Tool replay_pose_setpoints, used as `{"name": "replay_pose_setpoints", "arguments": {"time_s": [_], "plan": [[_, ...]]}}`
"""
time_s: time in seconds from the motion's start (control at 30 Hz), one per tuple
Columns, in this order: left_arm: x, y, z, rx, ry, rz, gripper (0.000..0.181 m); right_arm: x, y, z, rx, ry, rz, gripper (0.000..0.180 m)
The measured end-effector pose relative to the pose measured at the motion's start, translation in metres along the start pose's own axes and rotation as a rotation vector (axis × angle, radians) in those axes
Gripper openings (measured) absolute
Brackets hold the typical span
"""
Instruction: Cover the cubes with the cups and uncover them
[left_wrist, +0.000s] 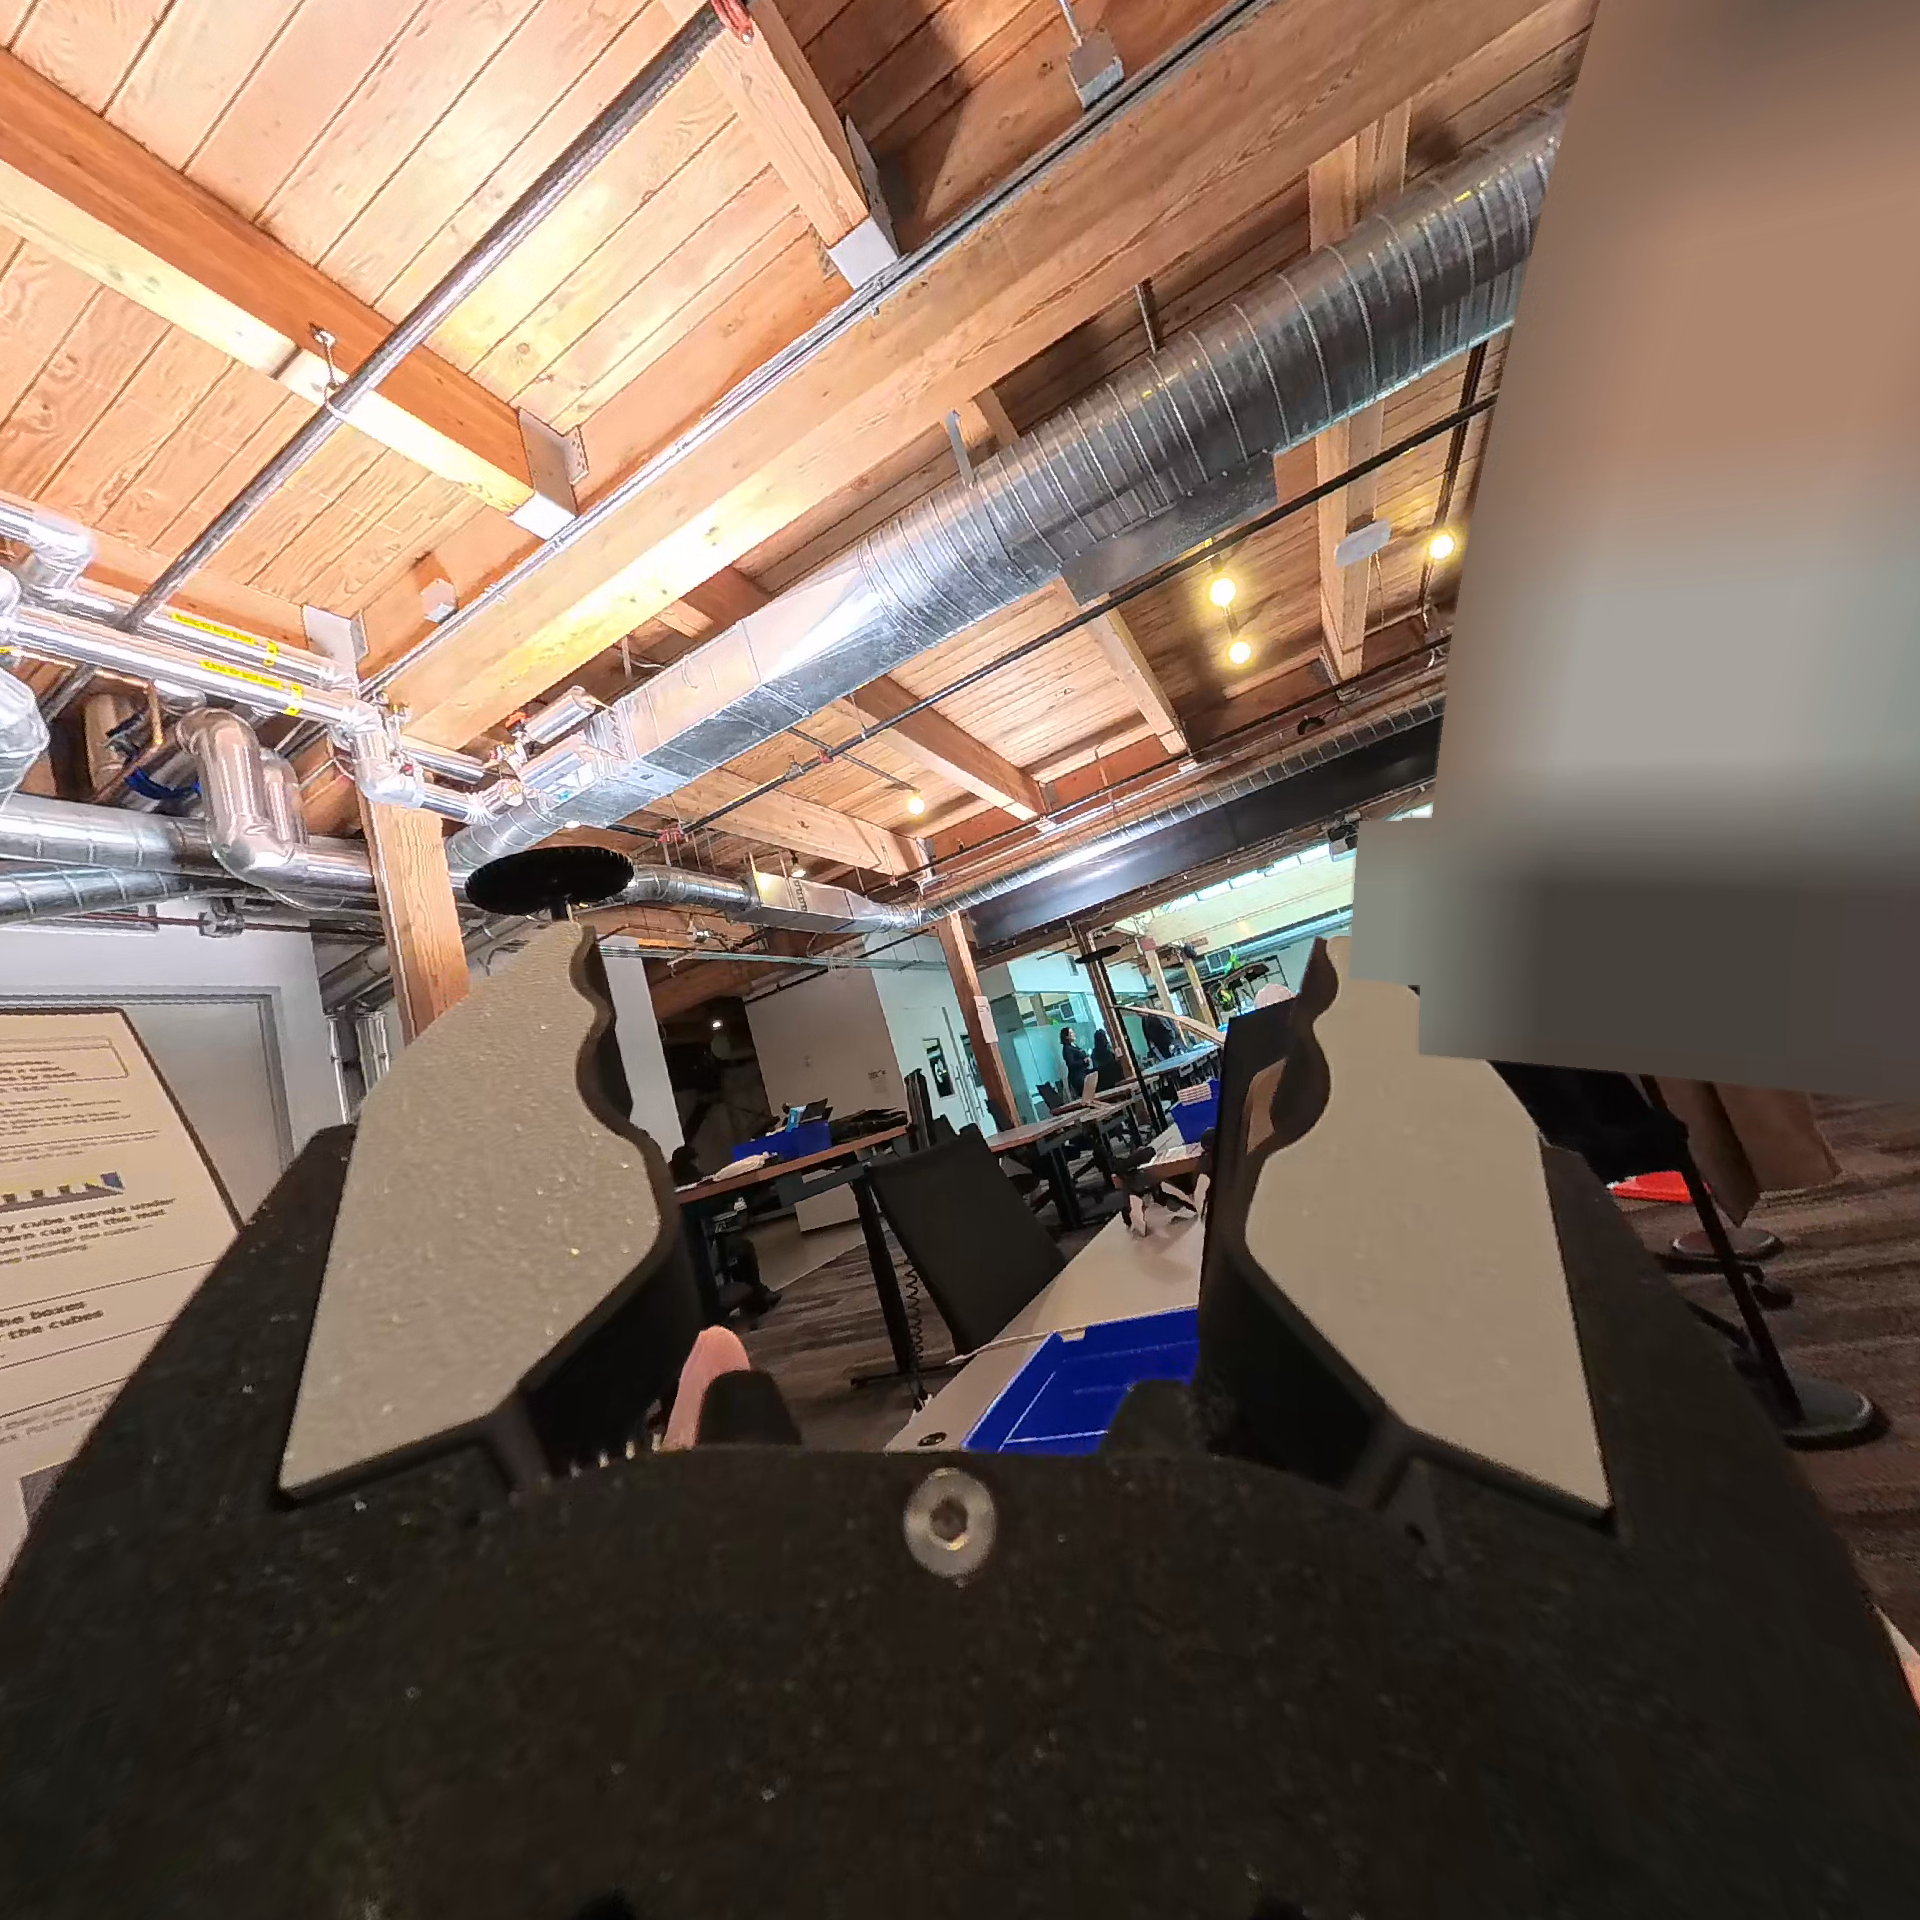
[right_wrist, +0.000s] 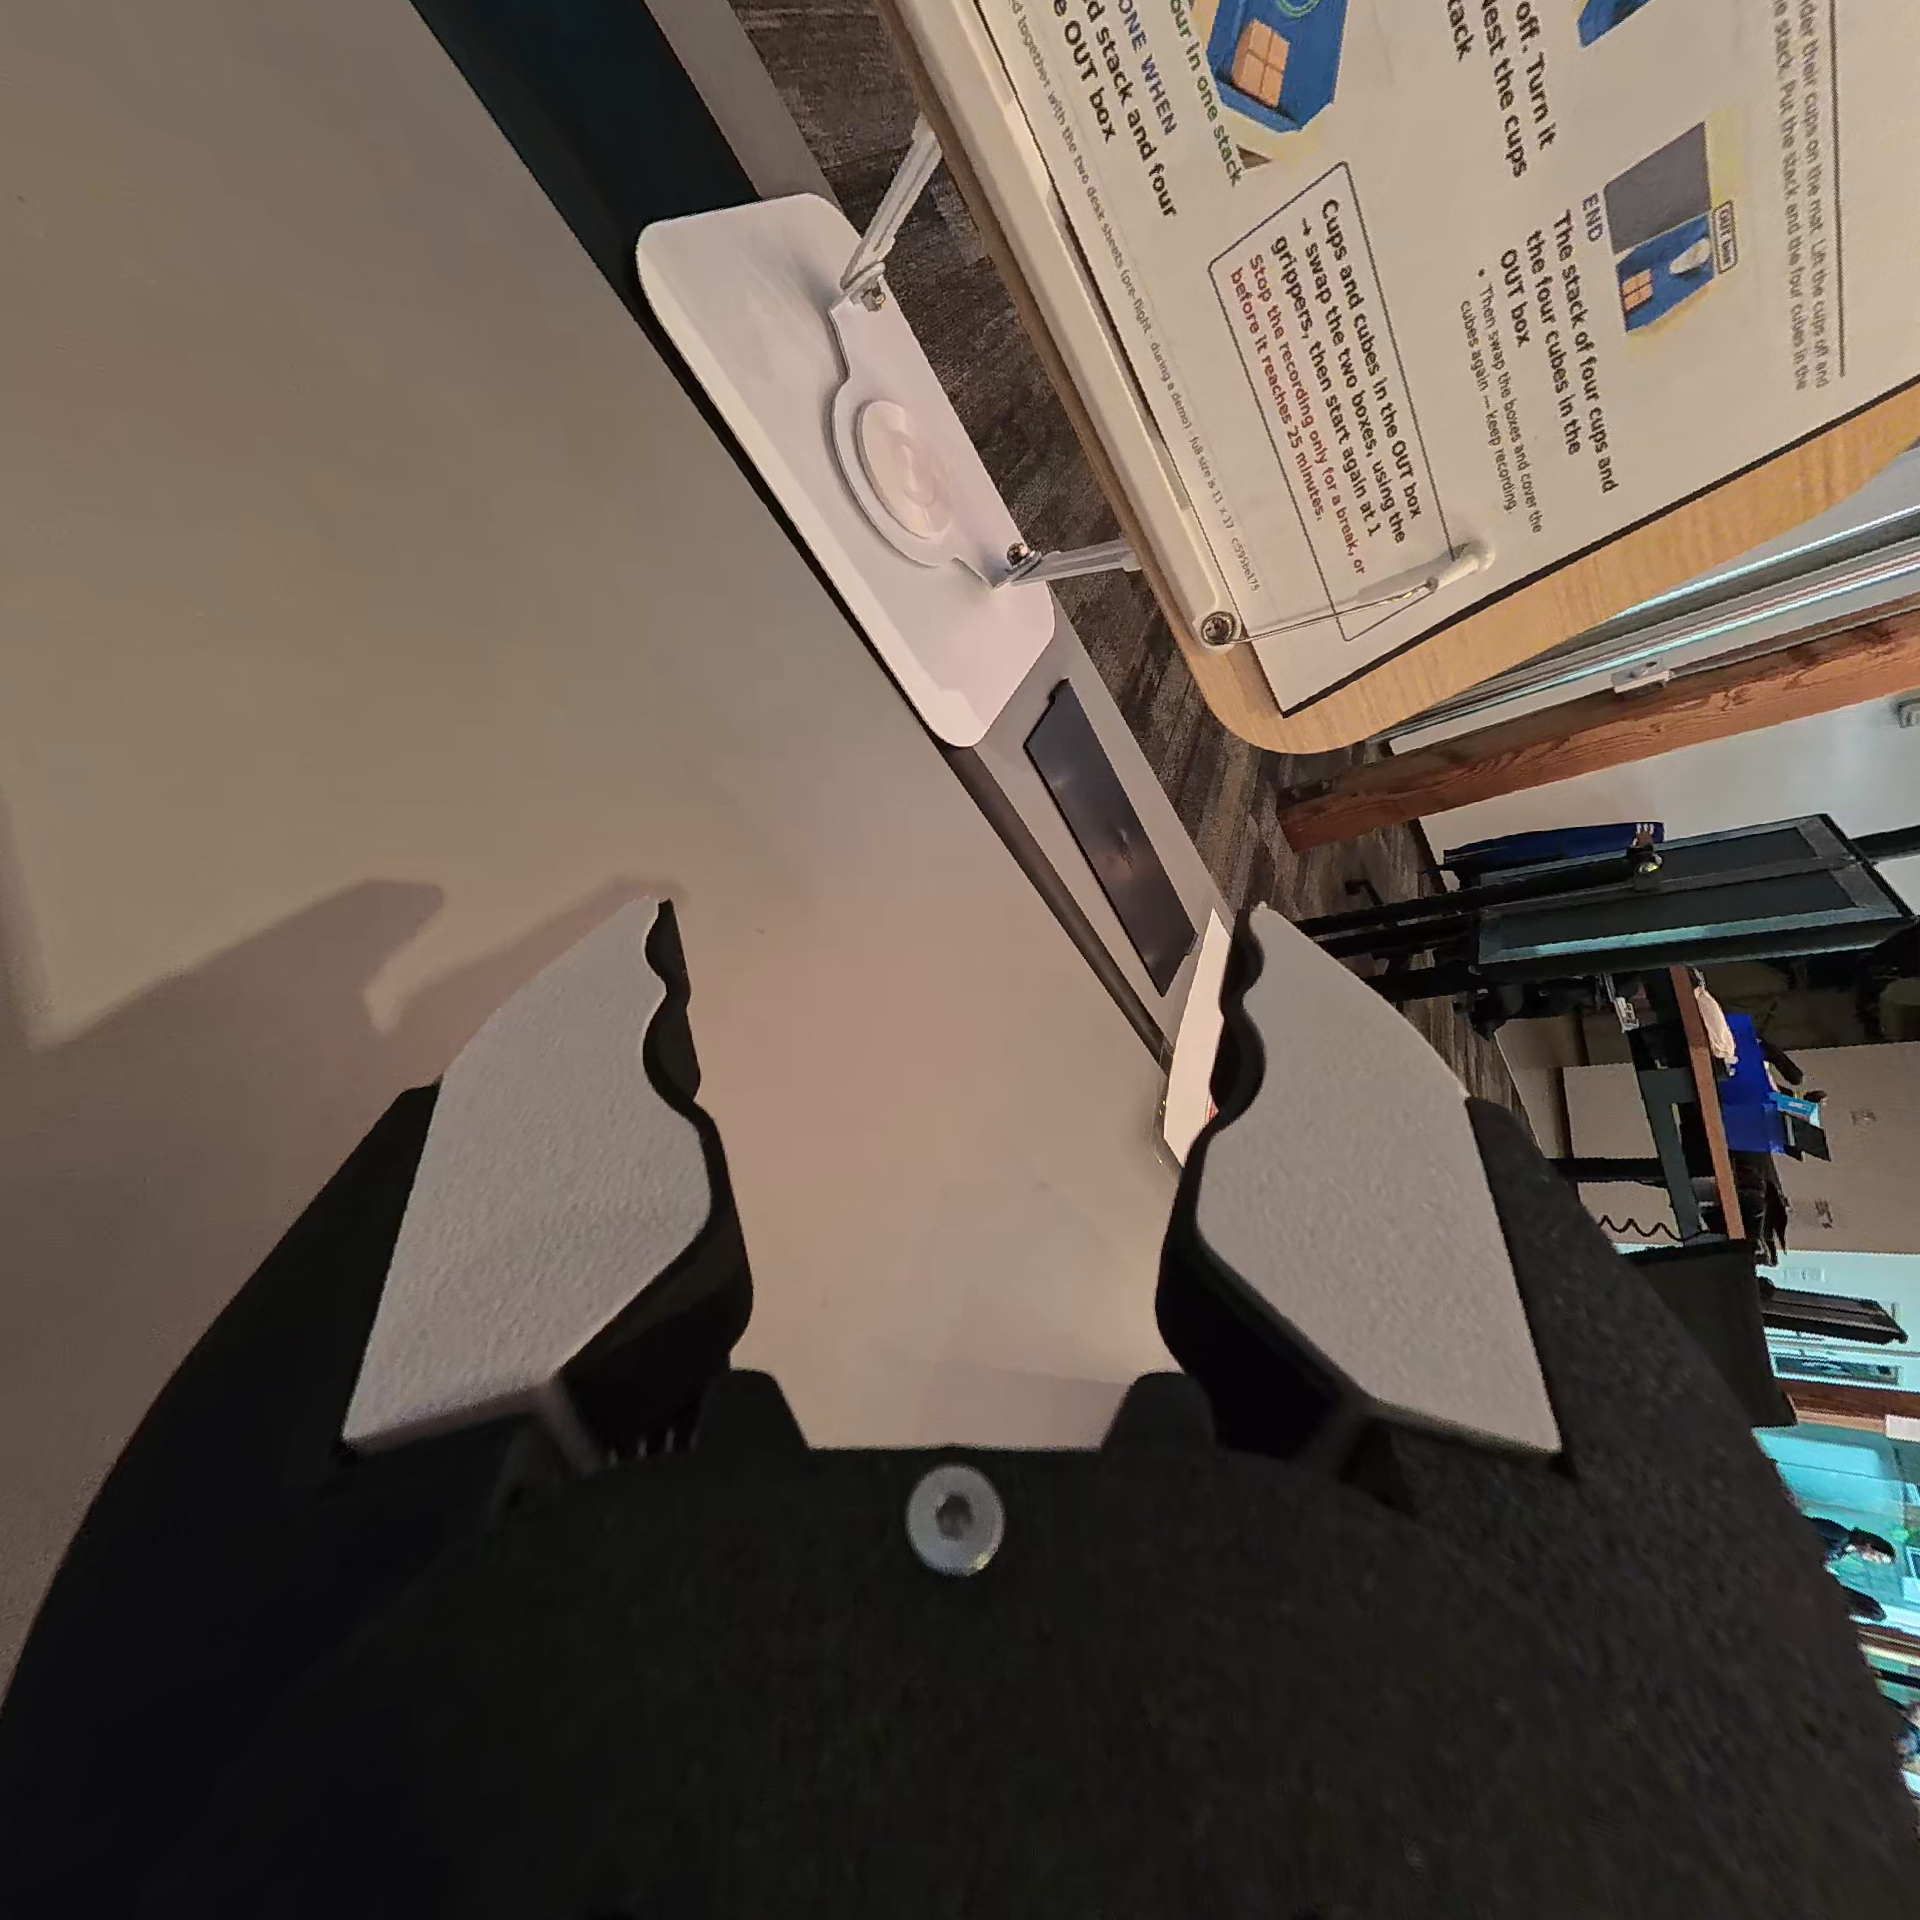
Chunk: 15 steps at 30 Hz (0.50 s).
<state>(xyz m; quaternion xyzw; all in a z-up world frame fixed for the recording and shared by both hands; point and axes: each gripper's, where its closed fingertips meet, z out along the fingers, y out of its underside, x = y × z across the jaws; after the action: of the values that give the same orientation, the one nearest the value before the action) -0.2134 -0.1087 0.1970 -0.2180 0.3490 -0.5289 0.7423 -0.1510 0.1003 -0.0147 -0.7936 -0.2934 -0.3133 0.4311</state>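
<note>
Up in the air, the left gripper (left_wrist: 951, 956) gapes wide and empty, tilted toward the wooden ceiling (left_wrist: 520, 260); a blue bin (left_wrist: 1081, 1387) shows low between its fingers. Likewise spread and empty, the right gripper (right_wrist: 951, 920) faces a pale tabletop (right_wrist: 312, 520), beyond it an instruction board (right_wrist: 1455, 312). No cups or cubes show.

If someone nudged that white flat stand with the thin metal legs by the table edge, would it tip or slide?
The white flat stand base would probably slide rather than tip: it looks low and wide. Its thin metal legs carry a large tilted instruction board, so a push higher up may wobble it.
</note>
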Motion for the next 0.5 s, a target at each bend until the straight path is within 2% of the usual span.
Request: {"name": "replay_pose_setpoints", "arguments": {"time_s": [0.23, 0.5], "plan": [[-0.003, 0.000, -0.001, 0.011, -0.012, -0.006, 0.121, -0.003, 0.000, 0.000, 0.001, -0.027, 0.011, 0.097], [0.004, -0.063, -0.007, 0.117, -0.026, 0.083, 0.117, -0.003, 0.001, 0.003, 0.009, -0.049, 0.028, 0.097]]}}
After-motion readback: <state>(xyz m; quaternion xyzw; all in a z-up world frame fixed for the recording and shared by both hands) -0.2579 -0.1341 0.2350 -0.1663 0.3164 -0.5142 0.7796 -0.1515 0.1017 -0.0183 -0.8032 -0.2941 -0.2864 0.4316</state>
